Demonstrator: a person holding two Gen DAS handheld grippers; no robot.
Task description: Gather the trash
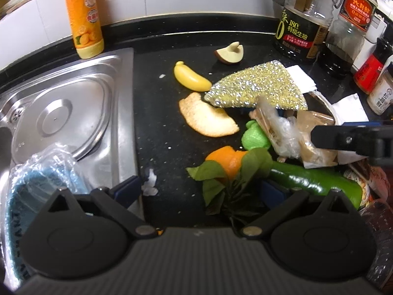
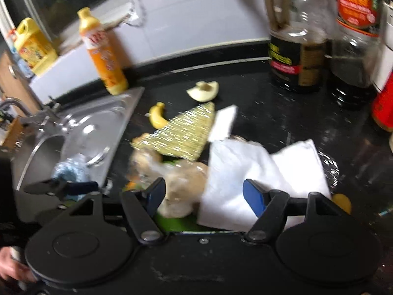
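Note:
Trash lies scattered on a black counter (image 1: 167,113): a small banana (image 1: 190,78), a mushroom piece (image 1: 229,54), a pale peel slice (image 1: 206,118), orange peel (image 1: 224,159), green leaves (image 1: 221,177), a green pepper (image 1: 316,182), a green lump (image 1: 255,137), crumpled plastic wrap with brown paper (image 1: 294,132) and a glittery sponge cloth (image 1: 258,88). My left gripper (image 1: 203,191) is open low over the leaves. My right gripper (image 2: 203,194) is open, straddling the plastic wrap (image 2: 181,182) and a white tissue (image 2: 245,172). Its finger (image 1: 343,140) shows in the left wrist view.
A steel sink (image 1: 61,113) lies at the left with a plastic-lined bin (image 1: 32,184) in front. An orange detergent bottle (image 1: 83,17) stands behind it. Sauce bottles (image 1: 304,22) and spice jars (image 1: 373,73) crowd the back right. White tissues (image 1: 302,76) lie near them.

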